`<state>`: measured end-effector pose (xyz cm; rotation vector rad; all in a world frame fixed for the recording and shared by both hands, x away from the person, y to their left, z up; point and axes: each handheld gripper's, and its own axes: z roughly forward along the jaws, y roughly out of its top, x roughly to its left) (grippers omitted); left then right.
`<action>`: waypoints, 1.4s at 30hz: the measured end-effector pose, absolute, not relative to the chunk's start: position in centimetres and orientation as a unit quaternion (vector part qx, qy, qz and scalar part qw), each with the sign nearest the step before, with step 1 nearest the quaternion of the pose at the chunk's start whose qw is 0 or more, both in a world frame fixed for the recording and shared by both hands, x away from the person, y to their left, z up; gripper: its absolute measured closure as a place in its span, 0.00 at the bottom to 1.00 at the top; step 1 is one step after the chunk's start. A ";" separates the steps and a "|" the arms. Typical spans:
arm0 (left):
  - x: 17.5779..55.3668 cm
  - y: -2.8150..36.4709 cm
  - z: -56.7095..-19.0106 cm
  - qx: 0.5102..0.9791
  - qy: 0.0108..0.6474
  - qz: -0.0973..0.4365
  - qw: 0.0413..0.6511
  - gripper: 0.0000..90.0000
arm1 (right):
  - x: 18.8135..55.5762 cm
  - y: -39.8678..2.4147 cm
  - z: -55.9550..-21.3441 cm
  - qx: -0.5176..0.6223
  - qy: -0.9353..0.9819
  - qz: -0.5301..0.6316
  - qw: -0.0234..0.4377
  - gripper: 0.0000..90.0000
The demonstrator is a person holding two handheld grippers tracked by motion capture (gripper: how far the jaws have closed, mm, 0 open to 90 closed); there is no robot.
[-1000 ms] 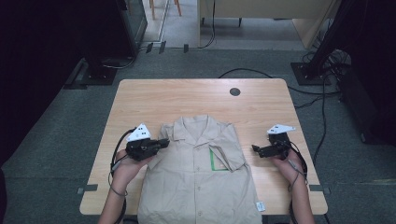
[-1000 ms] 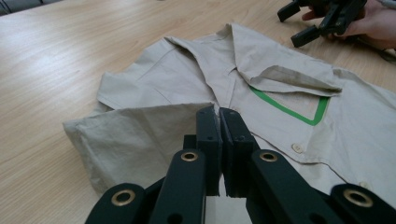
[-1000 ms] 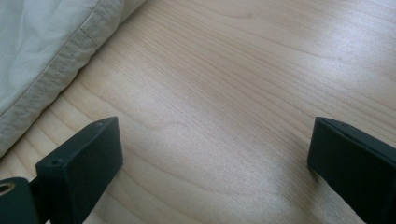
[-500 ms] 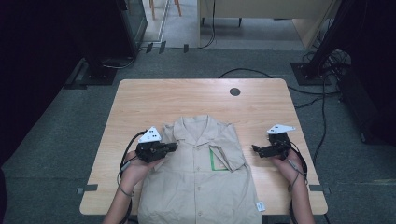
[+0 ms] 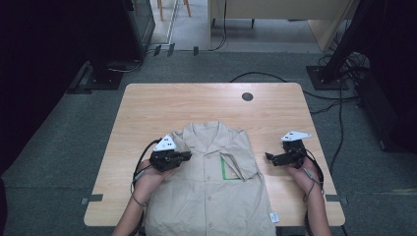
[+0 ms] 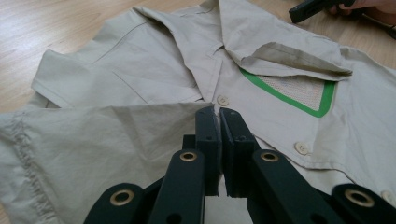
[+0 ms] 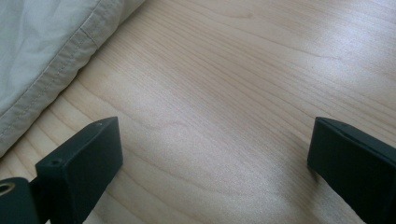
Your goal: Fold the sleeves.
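A beige short-sleeved shirt (image 5: 211, 191) lies face up on the wooden table (image 5: 196, 103), collar toward the far side, and its hem hangs over the near edge. Its chest pocket (image 5: 230, 168) has a green trim and a flap. My left gripper (image 5: 188, 156) is over the shirt's left shoulder area. In the left gripper view the gripper (image 6: 219, 114) is shut on the edge of the folded-in sleeve (image 6: 93, 140). My right gripper (image 5: 269, 157) stands open just right of the shirt. Bare wood lies between the jaws of this gripper (image 7: 215, 135), with the shirt's seam (image 7: 42, 42) beside it.
A round black cable hole (image 5: 247, 97) sits near the table's far edge. Bare wood stretches beyond the collar and on both sides of the shirt. A white label (image 5: 274, 217) hangs at the hem. Cables (image 5: 339, 113) and stand bases lie on the grey floor around the table.
My left gripper has moved right, inward over the shirt, drawing the sleeve fabric along with it. The right gripper has stayed in place.
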<state>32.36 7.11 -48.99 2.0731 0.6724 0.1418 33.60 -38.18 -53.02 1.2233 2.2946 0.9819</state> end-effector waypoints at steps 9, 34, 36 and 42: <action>32.4 6.5 -49.5 0.851 0.268 0.053 0.449 0.95 | 33.6 -38.2 -53.0 0.433 0.812 0.347 0.180 0.03; 32.0 6.2 -48.6 0.841 0.260 0.041 0.473 0.71 | 33.6 -38.2 -53.0 0.433 0.812 0.347 0.180 0.03; 32.0 6.2 -48.4 0.840 0.257 0.045 0.475 0.71 | 33.6 -38.2 -53.0 0.433 0.812 0.348 0.180 0.03; 32.2 6.6 -48.6 0.847 0.268 0.074 0.453 0.62 | 33.6 -38.2 -53.0 0.433 0.812 0.347 0.180 0.03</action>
